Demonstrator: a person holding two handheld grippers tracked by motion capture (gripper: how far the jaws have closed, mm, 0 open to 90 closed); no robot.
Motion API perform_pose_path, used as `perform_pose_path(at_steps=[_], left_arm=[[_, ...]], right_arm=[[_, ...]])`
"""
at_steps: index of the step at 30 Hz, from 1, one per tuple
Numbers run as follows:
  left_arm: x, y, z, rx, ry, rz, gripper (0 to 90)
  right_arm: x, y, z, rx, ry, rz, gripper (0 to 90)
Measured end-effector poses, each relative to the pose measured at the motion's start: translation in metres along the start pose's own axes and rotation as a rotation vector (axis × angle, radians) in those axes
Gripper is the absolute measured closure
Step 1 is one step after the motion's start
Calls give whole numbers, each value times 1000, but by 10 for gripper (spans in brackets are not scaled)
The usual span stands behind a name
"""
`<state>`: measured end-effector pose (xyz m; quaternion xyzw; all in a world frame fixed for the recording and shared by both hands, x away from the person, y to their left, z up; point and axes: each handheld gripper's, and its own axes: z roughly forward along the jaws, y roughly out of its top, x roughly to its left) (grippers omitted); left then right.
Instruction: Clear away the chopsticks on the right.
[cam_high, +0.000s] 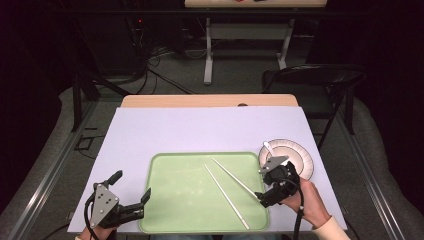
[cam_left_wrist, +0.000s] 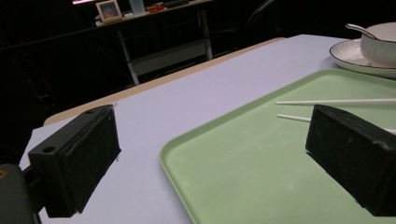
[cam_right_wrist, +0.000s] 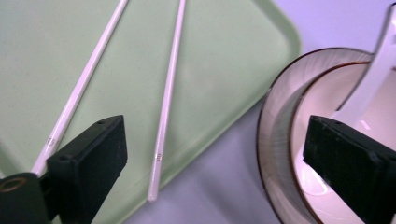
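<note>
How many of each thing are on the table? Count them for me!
Chopsticks: 2
Tray: 1
Plate: 1
Bowl: 1
Spoon: 1
Total: 6

Folding chair (cam_high: 320, 82) behind desk (cam_high: 150, 130), right; second desk (cam_high: 250, 20) beyond; cables (cam_high: 155, 55) on floor; picture frame (cam_left_wrist: 108, 10).

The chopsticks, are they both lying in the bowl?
No, both chopsticks lie loose on the green tray, while the bowl holds a white spoon.
</note>
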<state>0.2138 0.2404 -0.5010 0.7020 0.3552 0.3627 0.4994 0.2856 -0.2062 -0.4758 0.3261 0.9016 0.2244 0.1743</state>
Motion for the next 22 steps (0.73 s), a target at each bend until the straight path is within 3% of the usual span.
perform_pose_path(at_steps=[7,11,20,22], left_arm=[[0,0,0,0,-1,-2,25],[0,0,0,0,-1,-3,25],[0,0,1,-1,0,-3,25],[0,0,1,-1,2,-6,25]], right_arm=[[-10,-24,-12,-129,-5,-2,0],[-12,-43,-16,-183,-33,9,0],[-16,-82,-29,-283,-53,42,0],[-16,-88,-31,-281,-49,44,0]])
